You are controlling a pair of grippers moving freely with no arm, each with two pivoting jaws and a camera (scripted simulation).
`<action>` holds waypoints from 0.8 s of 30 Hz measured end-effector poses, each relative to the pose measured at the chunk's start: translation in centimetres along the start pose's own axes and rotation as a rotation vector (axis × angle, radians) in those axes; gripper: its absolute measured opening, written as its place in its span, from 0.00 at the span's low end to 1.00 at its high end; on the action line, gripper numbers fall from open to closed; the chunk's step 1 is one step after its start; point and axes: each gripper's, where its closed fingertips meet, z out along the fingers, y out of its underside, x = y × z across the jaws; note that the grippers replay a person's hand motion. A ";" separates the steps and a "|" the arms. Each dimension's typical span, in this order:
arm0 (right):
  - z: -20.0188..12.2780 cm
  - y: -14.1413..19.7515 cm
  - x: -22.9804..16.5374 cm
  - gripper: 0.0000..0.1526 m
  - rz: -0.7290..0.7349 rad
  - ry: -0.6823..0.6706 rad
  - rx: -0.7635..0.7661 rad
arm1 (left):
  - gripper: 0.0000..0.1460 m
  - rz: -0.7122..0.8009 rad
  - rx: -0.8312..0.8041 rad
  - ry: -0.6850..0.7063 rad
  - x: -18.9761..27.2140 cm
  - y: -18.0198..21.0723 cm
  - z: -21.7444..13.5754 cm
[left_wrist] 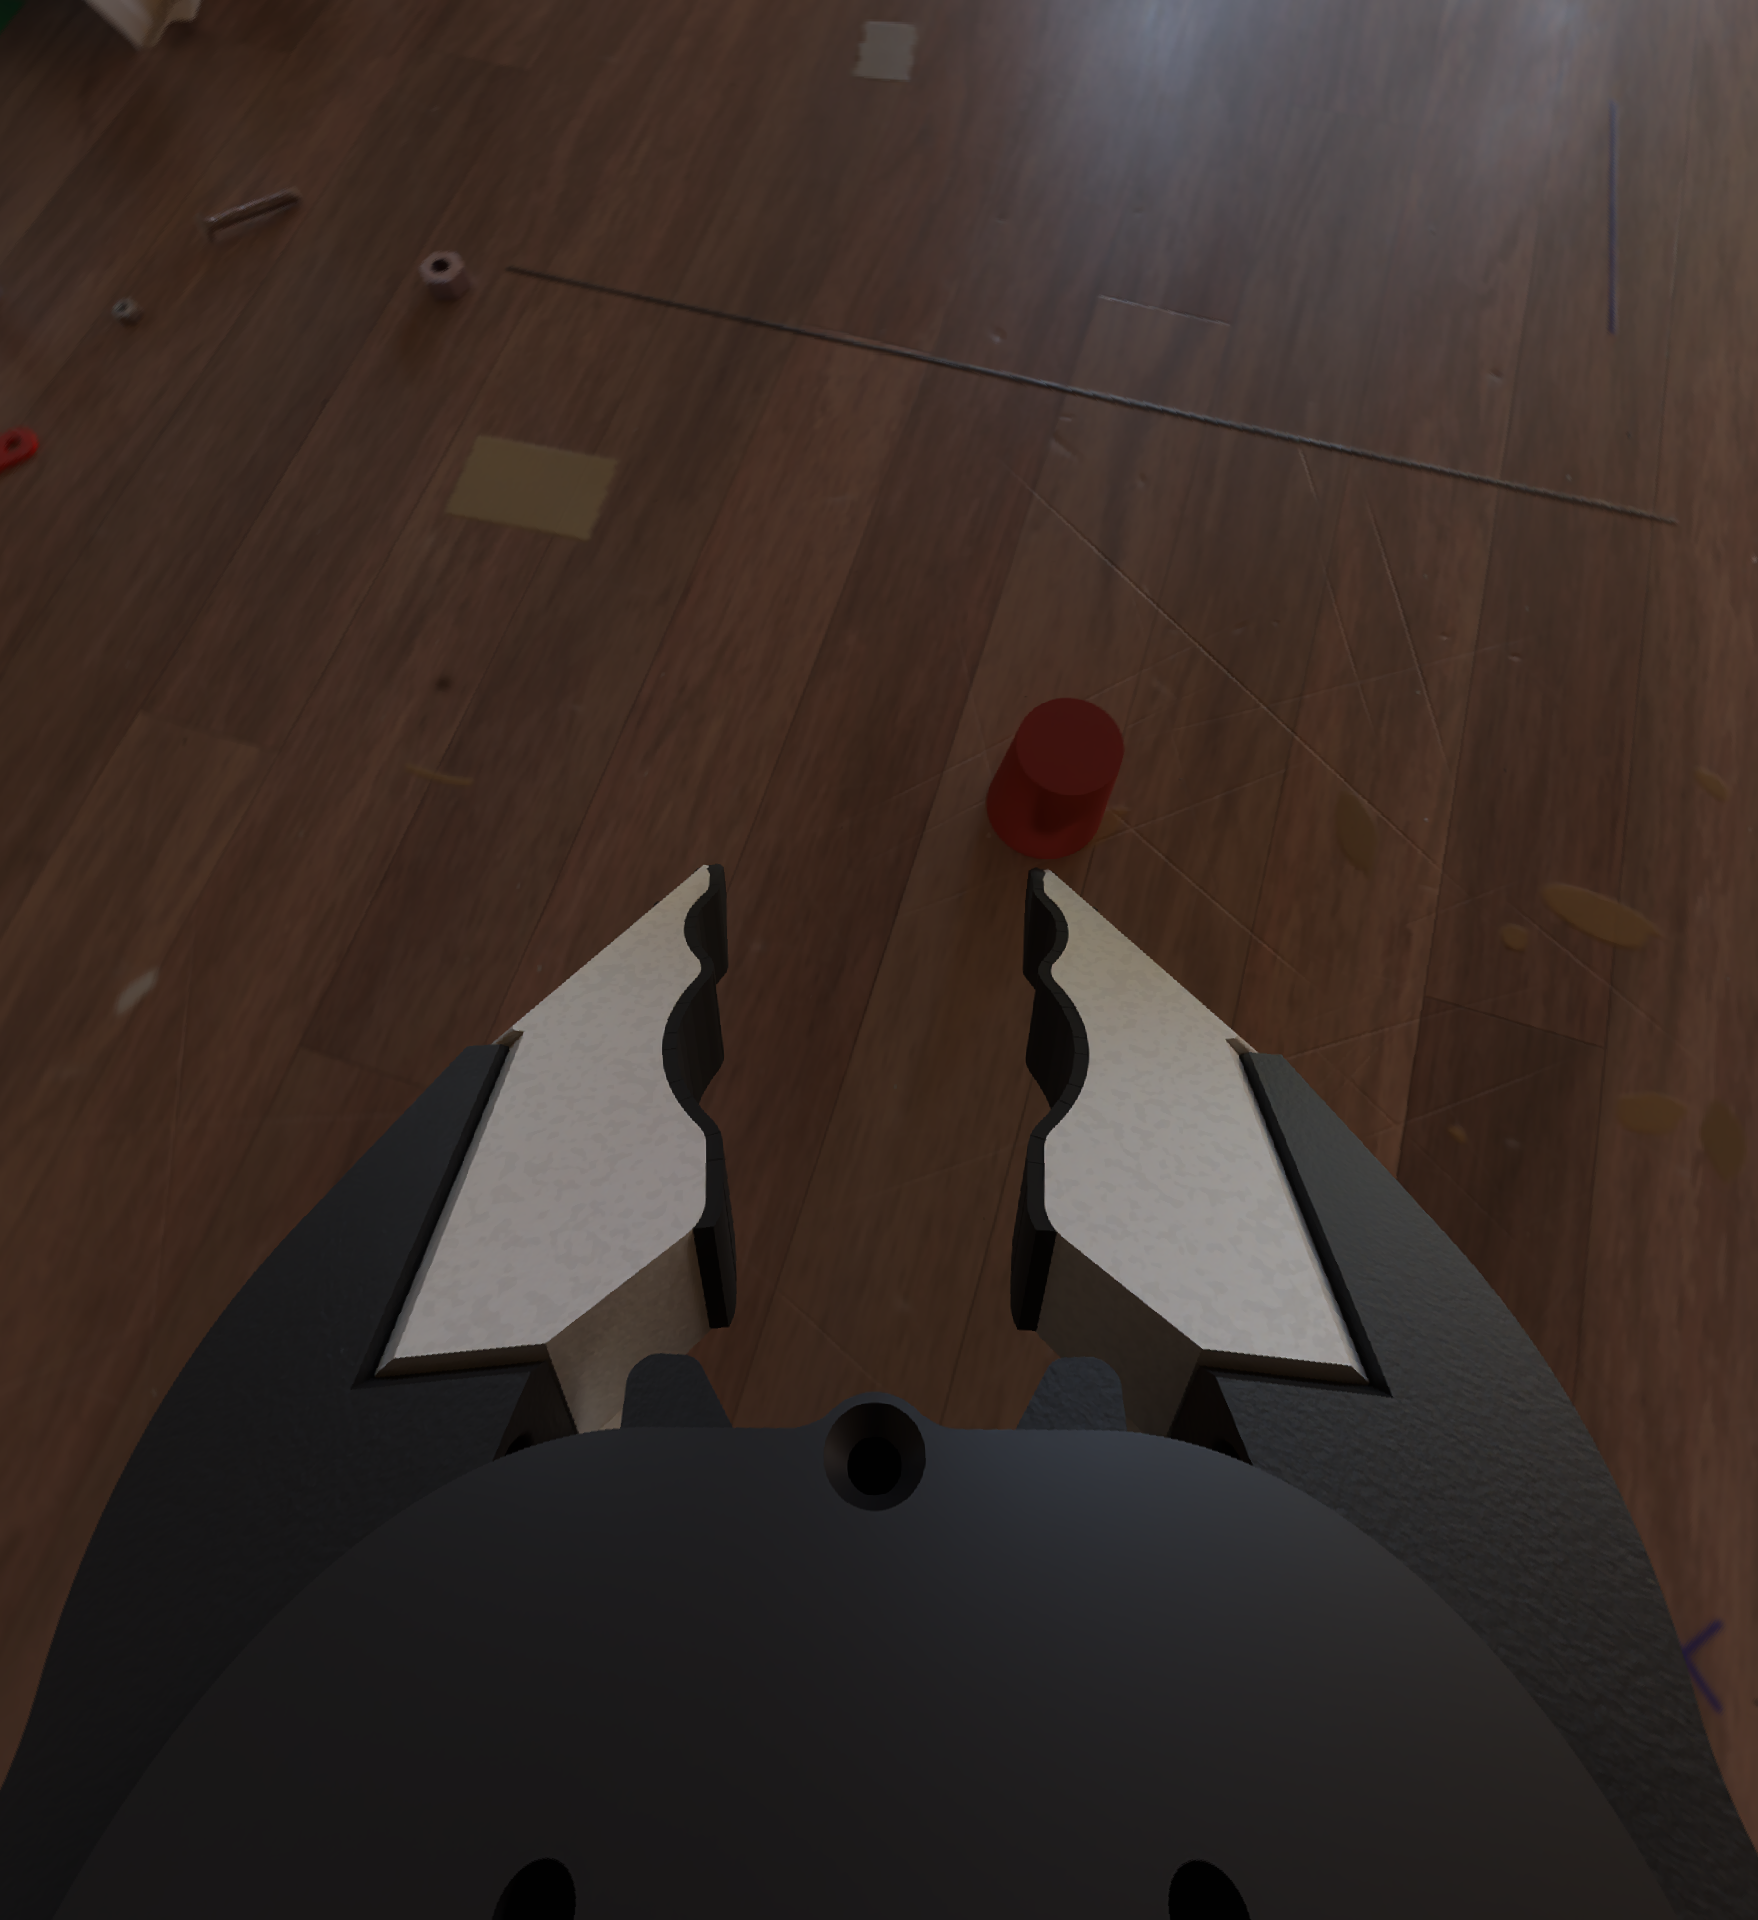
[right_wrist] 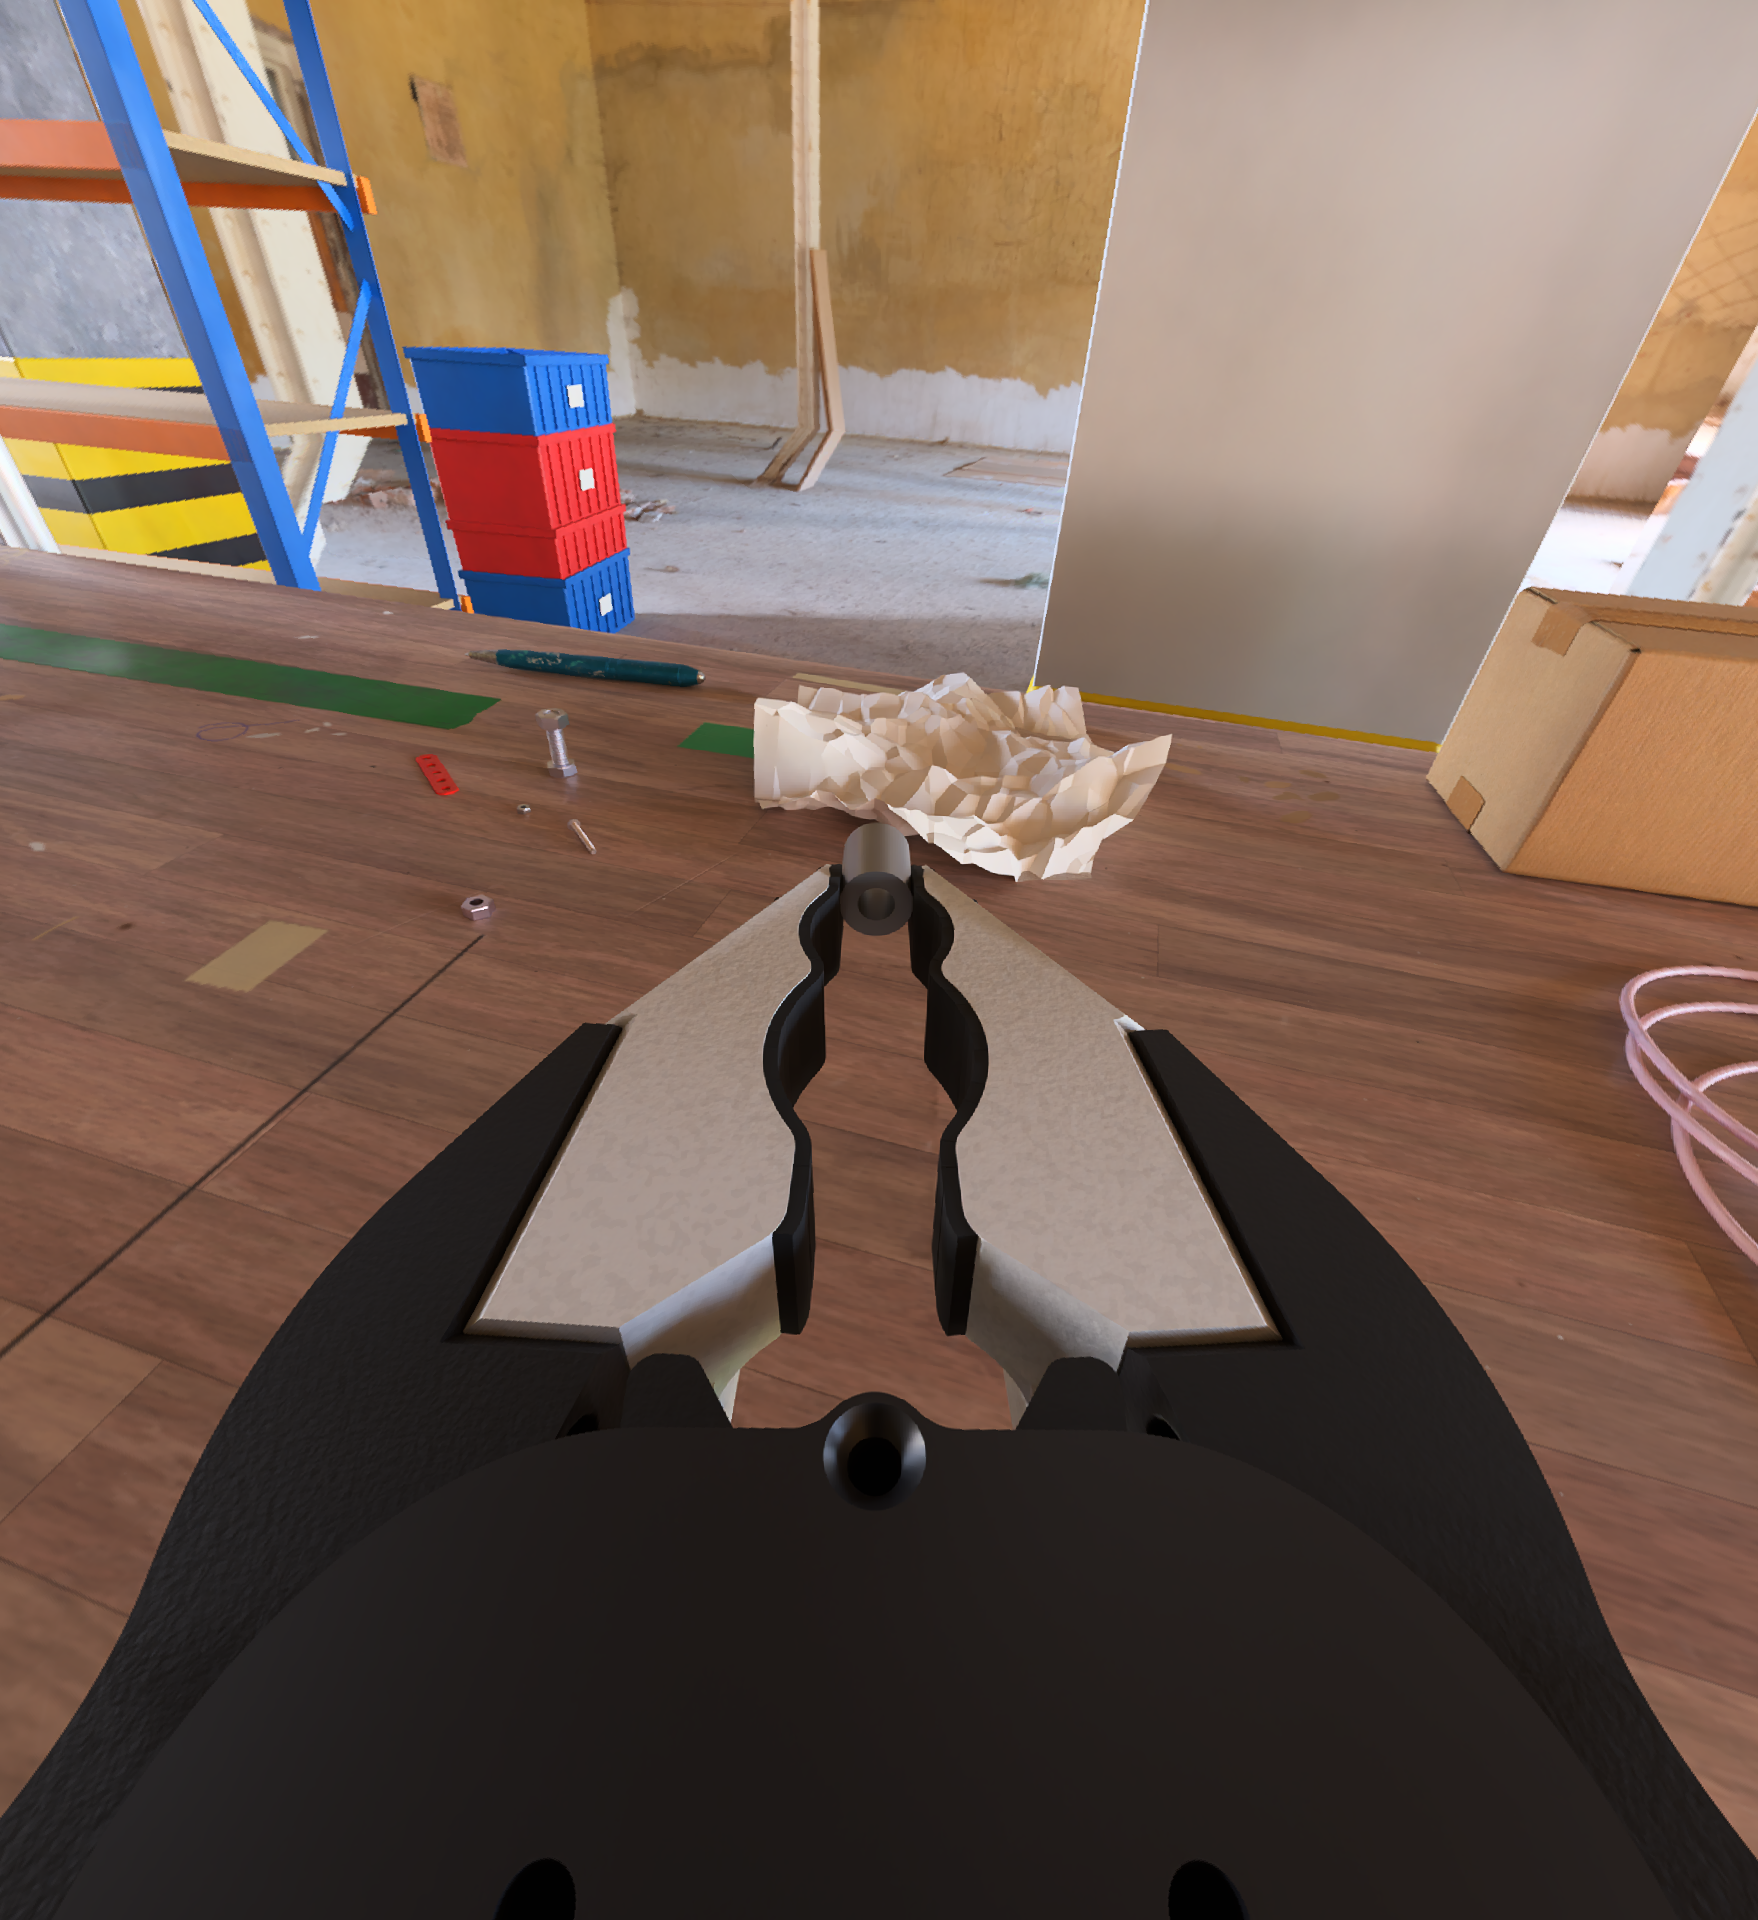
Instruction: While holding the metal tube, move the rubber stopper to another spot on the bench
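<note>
Worn workshop room with yellowish walls out past a dark wooden bench [right_wrist: 1270, 1039], and a blue-and-orange shelving rack [right_wrist: 231, 312] stands on the left with a stack of four crates [right_wrist: 537, 488] next to it, blue on top, two red, blue at the bottom, a few with small pale tags too tiny to read. A big grey panel [right_wrist: 1374, 343] leans up at the bench's far edge, a cardboard box [right_wrist: 1664, 758] sits on the bench off to the right, and there's one crumpled sheet of paper [right_wrist: 958, 769] in the middle. Loops of pink cable [right_wrist: 1727, 1101] poke in on the right, green tape strips [right_wrist: 200, 665] run along the left, and one teal pen [right_wrist: 594, 665] has markings on it I can't make out. The right claw [right_wrist: 875, 894] is clamped on the metal tube [right_wrist: 875, 878] right at its fingertips, a short grey piece held off the bench, long axis running straight forward along the fingers so the open bore faces the camera. The left claw [left_wrist: 875, 873] has its fingers spread well apart with nothing between them, and the rubber stopper [left_wrist: 1057, 777], dark red, stands upright on the bench just beyond its right fingertip, apart from it. Small stuff on the left: one red perforated strip [right_wrist: 436, 774], one big bolt [right_wrist: 555, 740], one hex nut [right_wrist: 477, 906], one little pin [right_wrist: 582, 835].
</note>
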 end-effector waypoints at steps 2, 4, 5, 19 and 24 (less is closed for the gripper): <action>0.0 0.0 0.0 0.08 0.005 -0.005 0.001 | 0.40 0.057 -0.019 0.015 0.2 -0.3 0.2; 0.0 0.0 -0.1 0.08 0.009 -0.011 0.001 | 0.40 0.115 -0.055 0.027 -0.1 -0.3 0.5; 0.0 0.0 -0.1 0.08 0.009 -0.011 0.001 | 0.40 0.141 -0.076 0.036 -0.4 -0.2 0.6; -0.2 -0.2 0.0 0.08 0.028 -0.022 0.018 | 0.27 0.150 -0.138 0.183 1.3 0.3 1.0; -0.1 -0.1 -0.1 0.08 0.020 -0.024 0.012 | 0.38 0.131 -0.145 0.223 3.7 0.8 0.2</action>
